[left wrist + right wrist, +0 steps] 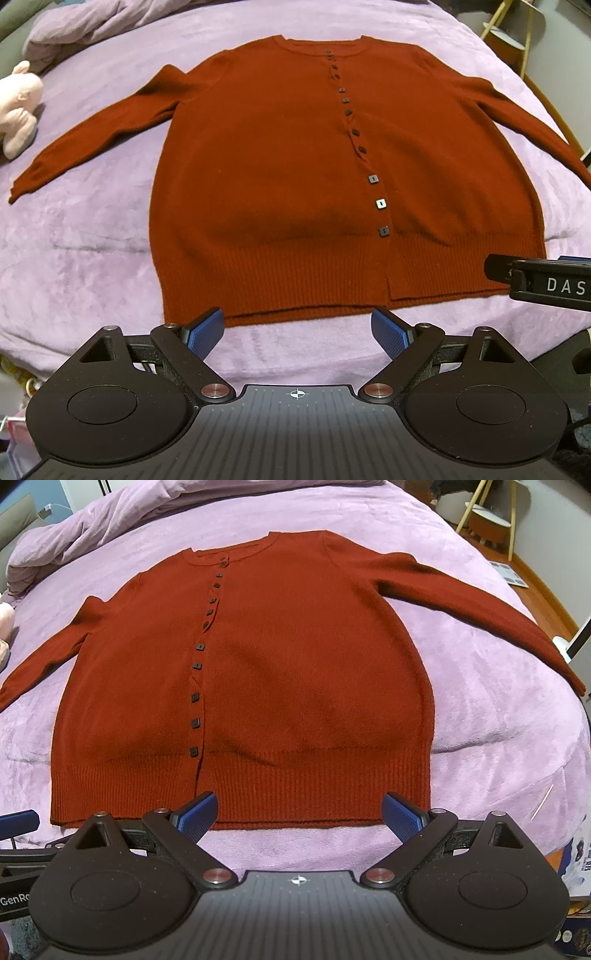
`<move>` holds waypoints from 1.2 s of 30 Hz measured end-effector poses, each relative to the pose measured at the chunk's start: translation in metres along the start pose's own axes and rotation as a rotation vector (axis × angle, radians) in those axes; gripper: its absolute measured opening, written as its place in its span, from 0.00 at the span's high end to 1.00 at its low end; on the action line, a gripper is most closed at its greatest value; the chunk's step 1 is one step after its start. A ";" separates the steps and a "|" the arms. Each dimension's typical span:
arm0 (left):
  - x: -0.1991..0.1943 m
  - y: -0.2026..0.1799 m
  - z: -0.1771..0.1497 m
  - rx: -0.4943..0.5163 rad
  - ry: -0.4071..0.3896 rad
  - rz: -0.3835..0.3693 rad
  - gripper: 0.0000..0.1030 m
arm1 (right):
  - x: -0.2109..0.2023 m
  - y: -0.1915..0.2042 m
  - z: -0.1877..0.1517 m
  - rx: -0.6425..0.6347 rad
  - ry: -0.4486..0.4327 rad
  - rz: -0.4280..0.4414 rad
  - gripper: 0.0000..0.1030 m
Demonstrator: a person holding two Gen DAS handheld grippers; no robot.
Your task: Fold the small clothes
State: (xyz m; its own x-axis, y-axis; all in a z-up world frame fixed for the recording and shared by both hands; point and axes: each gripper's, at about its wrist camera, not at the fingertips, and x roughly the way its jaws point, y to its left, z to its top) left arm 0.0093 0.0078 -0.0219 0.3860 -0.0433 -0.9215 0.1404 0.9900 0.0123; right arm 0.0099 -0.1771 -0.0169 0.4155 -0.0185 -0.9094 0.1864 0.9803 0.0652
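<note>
A rust-red knitted cardigan [280,177] lies flat, front side up, on a lilac plush bedspread [92,266], collar away from the cameras and hem nearest them. It is buttoned along a placket running from the round neckline to the hem; the small square dark buttons [381,203] are closely spaced near the collar and wider apart lower down. A broad ribbed hem band [295,786] crosses the bottom, with a short slit open below the lowest button. Both long sleeves are spread outward and downward at an angle, the left sleeve [92,136] ending in a cuff on the bedspread, the right sleeve [480,605] reaching toward the bed's edge.

The left gripper [297,330] hovers just short of the hem, its blue-padded fingers [205,330] spread wide and holding nothing. The right gripper [299,816] is likewise spread wide and empty, its fingertips overlapping the hem band in its own view.

A bunched lilac duvet [74,531] lies beyond the collar; a pale pink plush toy [18,107] sits beside the left sleeve. A stool with yellow legs [487,520] stands on the floor.
</note>
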 end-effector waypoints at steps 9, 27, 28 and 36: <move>0.003 0.004 0.007 -0.028 -0.028 -0.033 0.13 | 0.001 -0.022 0.006 0.042 -0.078 0.165 0.07; 0.033 -0.028 0.076 0.044 -0.257 -0.071 0.12 | 0.104 -0.359 0.022 1.165 -0.538 0.332 0.40; 0.037 -0.031 0.080 0.032 -0.251 -0.107 0.12 | 0.108 -0.367 0.022 1.197 -0.547 0.329 0.46; 0.066 -0.039 0.107 -0.035 -0.197 -0.214 0.13 | 0.140 -0.403 0.033 1.290 -0.575 0.292 0.82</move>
State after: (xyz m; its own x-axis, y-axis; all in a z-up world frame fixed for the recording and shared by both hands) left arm 0.1272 -0.0480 -0.0417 0.5210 -0.2732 -0.8087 0.2078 0.9595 -0.1903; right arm 0.0219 -0.5813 -0.1571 0.8151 -0.2320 -0.5309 0.5644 0.1107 0.8181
